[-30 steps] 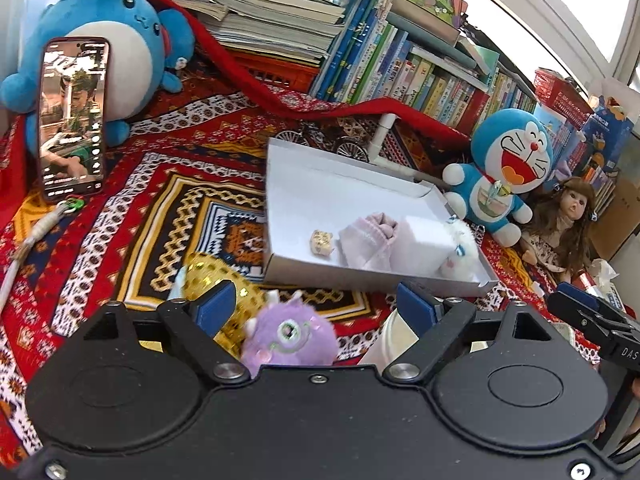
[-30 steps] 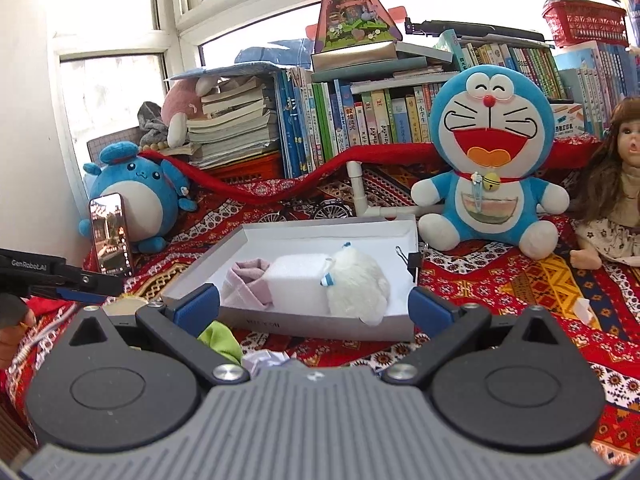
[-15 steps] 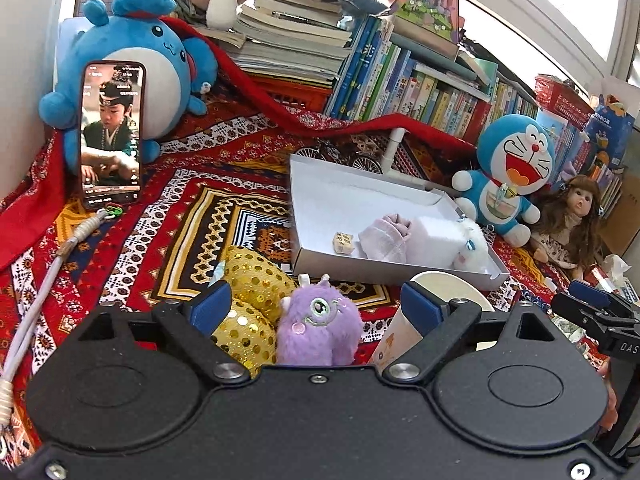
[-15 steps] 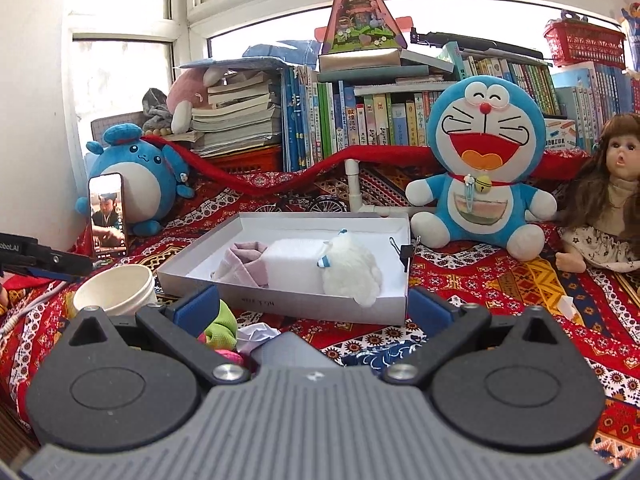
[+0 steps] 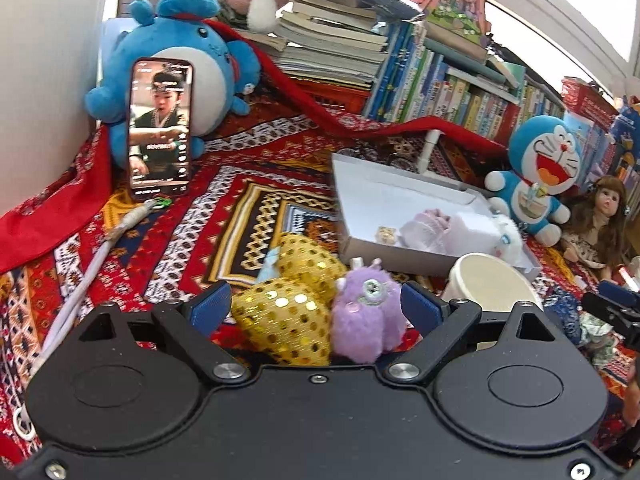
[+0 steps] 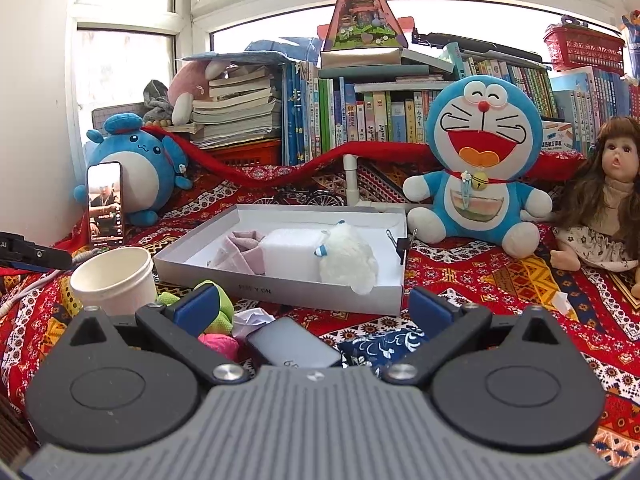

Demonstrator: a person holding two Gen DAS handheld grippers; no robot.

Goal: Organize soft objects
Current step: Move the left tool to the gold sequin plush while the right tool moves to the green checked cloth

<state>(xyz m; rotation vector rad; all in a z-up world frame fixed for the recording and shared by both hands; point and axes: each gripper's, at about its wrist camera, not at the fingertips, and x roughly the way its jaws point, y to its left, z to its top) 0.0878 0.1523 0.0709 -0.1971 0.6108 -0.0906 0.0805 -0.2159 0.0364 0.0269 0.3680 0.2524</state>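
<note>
The left gripper point(image 5: 316, 308) stands spread, just eased wider, with a purple fuzzy toy point(image 5: 366, 316) and gold sequin toy point(image 5: 288, 320) between its fingers, untouched. The right gripper point(image 6: 314, 306) hangs spread before the white box point(image 6: 280, 292).

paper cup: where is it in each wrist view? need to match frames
Left wrist: paper cup sits right of centre, just past the left gripper's right finger, in front of the white box.
Right wrist: paper cup sits at the left, above the right gripper's left finger.
Shared landmark: the white box, beside the cup in both.
</note>
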